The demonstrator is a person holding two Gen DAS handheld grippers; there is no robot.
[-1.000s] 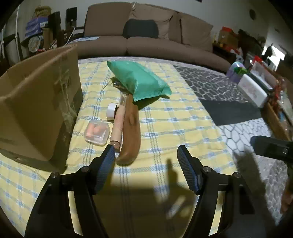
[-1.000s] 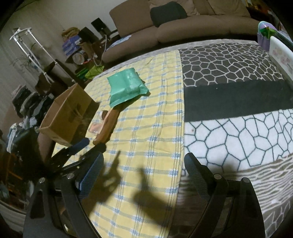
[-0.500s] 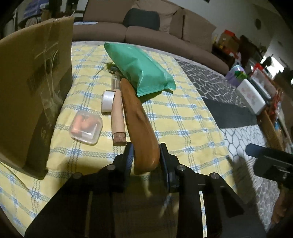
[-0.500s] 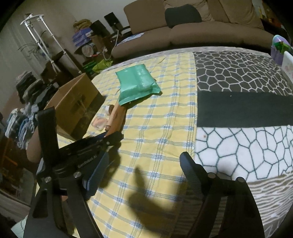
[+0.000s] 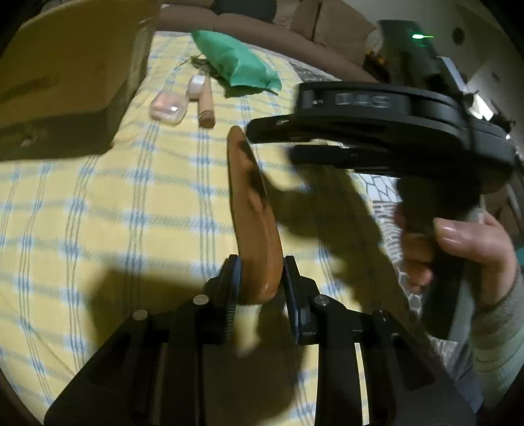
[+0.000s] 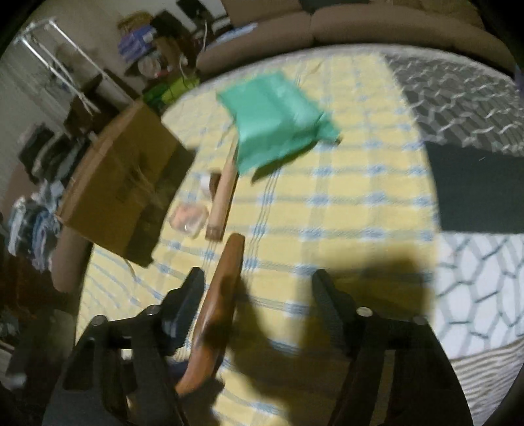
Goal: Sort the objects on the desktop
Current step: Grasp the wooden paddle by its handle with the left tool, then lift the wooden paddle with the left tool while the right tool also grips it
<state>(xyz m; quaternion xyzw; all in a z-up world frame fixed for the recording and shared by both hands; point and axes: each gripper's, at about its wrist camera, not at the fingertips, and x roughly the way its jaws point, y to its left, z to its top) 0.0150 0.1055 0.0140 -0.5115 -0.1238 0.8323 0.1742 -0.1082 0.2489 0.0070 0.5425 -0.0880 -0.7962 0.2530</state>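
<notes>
Two wrist fisheyes, both low over the yellow checked cloth [image 5: 137, 196], facing the sofa [image 6: 376, 29].

The left view looks along its fingers from close above the cloth, toward the box [image 5: 65, 65] at far left and the green pack [image 5: 235, 62] at the far end; the right gripper [image 5: 271, 137] and the hand [image 5: 465, 242] holding it cross its right side, very near. The right view sits higher and further right, angled left, so the box [image 6: 121, 183] lies left and the grey patterned cover [image 6: 458, 98] right. Both share the wooden piece [image 5: 252, 209] [image 6: 219, 311], the cork-ended tube [image 5: 205, 101] [image 6: 222, 196], the clear case [image 5: 167, 108] [image 6: 189, 218], pack and box.
</notes>
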